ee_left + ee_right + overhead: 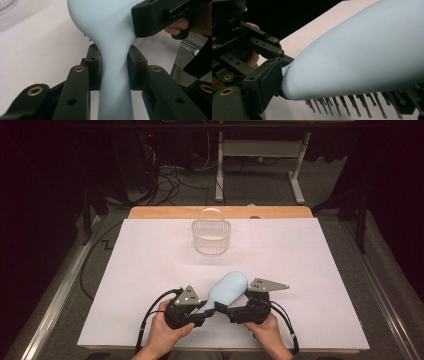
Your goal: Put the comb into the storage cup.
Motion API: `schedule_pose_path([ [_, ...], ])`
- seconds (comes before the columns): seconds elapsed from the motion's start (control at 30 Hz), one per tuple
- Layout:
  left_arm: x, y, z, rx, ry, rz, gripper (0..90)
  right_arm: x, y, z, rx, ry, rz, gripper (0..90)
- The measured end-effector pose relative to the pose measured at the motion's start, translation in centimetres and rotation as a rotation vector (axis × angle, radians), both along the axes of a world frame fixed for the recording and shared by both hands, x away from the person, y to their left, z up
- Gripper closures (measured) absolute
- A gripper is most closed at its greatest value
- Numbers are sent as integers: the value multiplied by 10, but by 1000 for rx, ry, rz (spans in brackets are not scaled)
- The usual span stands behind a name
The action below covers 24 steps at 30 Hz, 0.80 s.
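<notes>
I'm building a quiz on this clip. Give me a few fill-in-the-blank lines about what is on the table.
1. The left gripper is shut on the hairbrush's ____.
2. The hairbrush is light ____ in colour.
3. The bristles of the hairbrush are ____.
4. At the far side of the table stands a white ____ with a handle.

Missing words: handle; blue; black; basket

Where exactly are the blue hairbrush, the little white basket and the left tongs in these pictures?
blue hairbrush [229, 287]: high view, on the broad back of its head.
white basket [211, 244]: high view, on its slatted front wall.
left tongs [113, 62]: left gripper view, between the two black tips closed on the brush's neck.
</notes>
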<state>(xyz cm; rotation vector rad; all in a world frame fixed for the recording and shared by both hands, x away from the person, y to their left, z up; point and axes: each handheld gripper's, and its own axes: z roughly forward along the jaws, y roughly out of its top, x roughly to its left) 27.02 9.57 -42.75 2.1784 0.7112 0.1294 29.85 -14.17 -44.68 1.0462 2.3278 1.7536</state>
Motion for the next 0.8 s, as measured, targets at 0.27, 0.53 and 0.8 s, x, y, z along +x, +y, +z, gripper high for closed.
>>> schedule_pose_path([
  [0.27, 1, 2, 1, -5, 0, 7, 686, 4, 3, 3, -3, 50, 17, 159],
  [0.53, 1, 4, 3, -5, -1, 8, 685, 8, 2, 8, 18, 121, 47, 235],
  [0.8, 0, 4, 3, -1, -3, 4, 686, 10, -3, 13, 68, 140, 60, 323],
])
